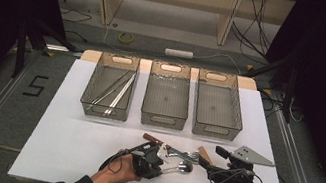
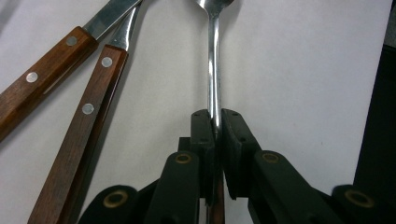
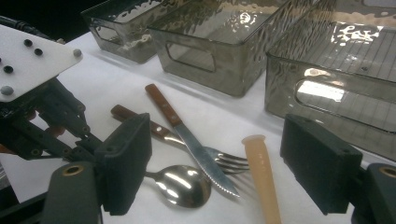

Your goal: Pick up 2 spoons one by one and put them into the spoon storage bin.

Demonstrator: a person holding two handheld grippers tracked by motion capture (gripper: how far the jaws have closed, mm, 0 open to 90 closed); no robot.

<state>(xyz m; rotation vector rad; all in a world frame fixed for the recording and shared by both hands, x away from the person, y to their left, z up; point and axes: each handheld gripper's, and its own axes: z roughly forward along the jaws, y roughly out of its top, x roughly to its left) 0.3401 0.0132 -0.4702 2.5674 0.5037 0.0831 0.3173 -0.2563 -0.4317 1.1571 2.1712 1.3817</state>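
Sorting of cutlery into three bins, judged early in its course. Left gripper [image 2: 215, 122] closed tight on the thin steel handle of the spoon [image 1: 182, 166], fingers [image 2: 201, 135] pressing it from both sides; bowl of the spoon resting on the table [image 1: 68, 156], so not lifted yet, as far as can be seen. Right gripper [image 3: 224, 172] with fingers [image 3: 126, 158] standing wide, holding nothing, aimed over the pile near the front edge of the table.

Left bin [image 1: 110, 86] already holding some long metal pieces, lying slanted; exact kind too small to tell. Middle bin [image 1: 167, 95] and right bin [image 1: 218, 105] seeming to hold nothing yet. Still on the table, just in front of the bins: knife [image 3: 187, 133] with wooden handle, lying across the fork [image 3: 219, 161], also wooden-handled, and a pale beige handle [image 3: 261, 175] of another piece, just beside the fork tines. Spoon bowl touching or nearly touching the knife tip, hard to say which.

Probably only a first part done. Left to do, by judgement: lifting of the spoon, carrying to one bin, then the same for knife, fork and the beige piece. Care needed not to drag the knife when raising the spoon.
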